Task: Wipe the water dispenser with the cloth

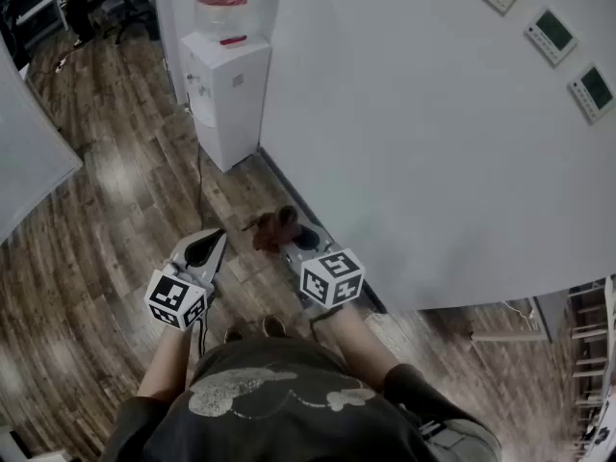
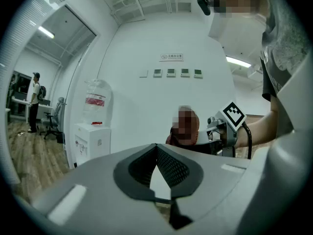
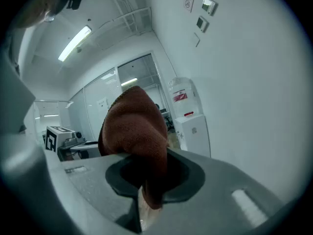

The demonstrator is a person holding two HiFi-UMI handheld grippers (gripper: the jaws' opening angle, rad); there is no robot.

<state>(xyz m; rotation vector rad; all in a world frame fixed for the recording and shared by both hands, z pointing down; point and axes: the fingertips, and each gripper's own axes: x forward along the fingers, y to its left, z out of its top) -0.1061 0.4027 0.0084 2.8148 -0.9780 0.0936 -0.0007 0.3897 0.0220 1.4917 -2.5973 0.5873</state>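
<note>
A white water dispenser (image 1: 229, 94) with a clear bottle (image 1: 223, 6) on top stands against the white wall, far ahead of me; it also shows as the dispenser (image 2: 92, 140) in the left gripper view and the dispenser (image 3: 191, 131) in the right one. My right gripper (image 1: 289, 234) is shut on a brown cloth (image 1: 273, 227), which bunches up over the jaws as the cloth (image 3: 136, 131). My left gripper (image 1: 205, 248) is shut with nothing in it, to the left of the cloth (image 2: 185, 129).
Wooden floor (image 1: 115, 210) stretches between me and the dispenser. A curved white wall (image 1: 404, 133) runs along the right, with small panels (image 1: 553, 32) on it. A person (image 2: 34, 102) stands far off by office chairs (image 1: 125, 8).
</note>
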